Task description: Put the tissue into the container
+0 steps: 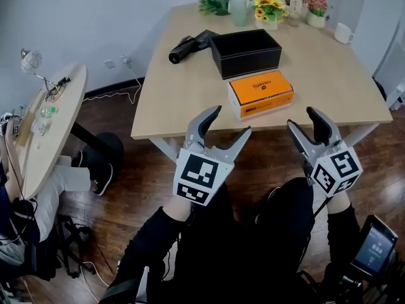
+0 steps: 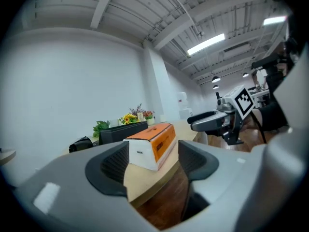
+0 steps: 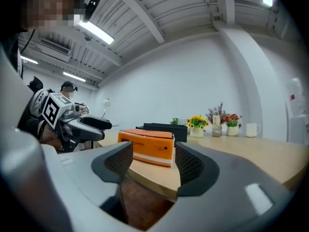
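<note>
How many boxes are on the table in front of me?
2: the orange tissue box near the front edge and the open black container just behind it. None looks hidden.

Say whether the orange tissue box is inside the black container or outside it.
Outside. The tissue box lies flat on the table, in front of the open black container, near the front edge.

You're standing in an office-like workroom: white walls (image 1: pixel 76 18), a dark wood floor (image 1: pixel 136 189), and an open ceiling of bare beams (image 2: pixel 181 23) with strip lights (image 2: pixel 206 43). A pale tabletop (image 1: pixel 190 87) stands ahead of you, with potted flowers (image 1: pixel 267 8) and a white mug (image 1: pixel 343 33) at its far end. At your left, a person (image 1: pixel 66 177) sits by a round table (image 1: pixel 60 116), near wall sockets (image 1: pixel 117 61).
</note>
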`<state>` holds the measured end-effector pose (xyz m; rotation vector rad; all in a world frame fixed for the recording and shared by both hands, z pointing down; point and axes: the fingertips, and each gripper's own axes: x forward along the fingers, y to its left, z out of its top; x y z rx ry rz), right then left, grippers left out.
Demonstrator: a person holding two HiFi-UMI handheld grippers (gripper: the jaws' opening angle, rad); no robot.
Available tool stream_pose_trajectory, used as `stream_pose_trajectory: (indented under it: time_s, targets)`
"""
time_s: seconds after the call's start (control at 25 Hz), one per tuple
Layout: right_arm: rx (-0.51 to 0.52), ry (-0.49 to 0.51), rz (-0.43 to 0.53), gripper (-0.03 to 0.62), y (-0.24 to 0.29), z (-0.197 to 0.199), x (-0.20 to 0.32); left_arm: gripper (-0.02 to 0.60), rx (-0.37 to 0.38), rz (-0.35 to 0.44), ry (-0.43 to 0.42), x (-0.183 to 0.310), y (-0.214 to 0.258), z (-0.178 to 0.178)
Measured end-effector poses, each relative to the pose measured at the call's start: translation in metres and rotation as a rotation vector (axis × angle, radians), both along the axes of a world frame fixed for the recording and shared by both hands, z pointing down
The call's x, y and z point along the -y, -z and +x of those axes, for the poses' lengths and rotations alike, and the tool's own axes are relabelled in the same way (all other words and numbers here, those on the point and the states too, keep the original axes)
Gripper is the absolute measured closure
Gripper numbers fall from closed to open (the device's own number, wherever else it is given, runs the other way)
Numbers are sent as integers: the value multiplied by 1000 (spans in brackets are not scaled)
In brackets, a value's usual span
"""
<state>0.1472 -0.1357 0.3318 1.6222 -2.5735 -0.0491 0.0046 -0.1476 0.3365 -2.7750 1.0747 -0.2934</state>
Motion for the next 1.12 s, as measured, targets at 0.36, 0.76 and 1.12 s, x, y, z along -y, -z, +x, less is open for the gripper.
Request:
stream_pose_trajectory:
  time_s: [0.36,0.76,1.12]
  targets:
    - [-143,183,-103,217,-7,-1,65,175,157,-87,-15,37,-24,34]
    - [-155,273,-144,148,-15,-23,79,147,136,-154,-29,48,-29,35]
    - [-186,271,-160,148,-19,-18,82,150,164,-147,-32,50,-31,37]
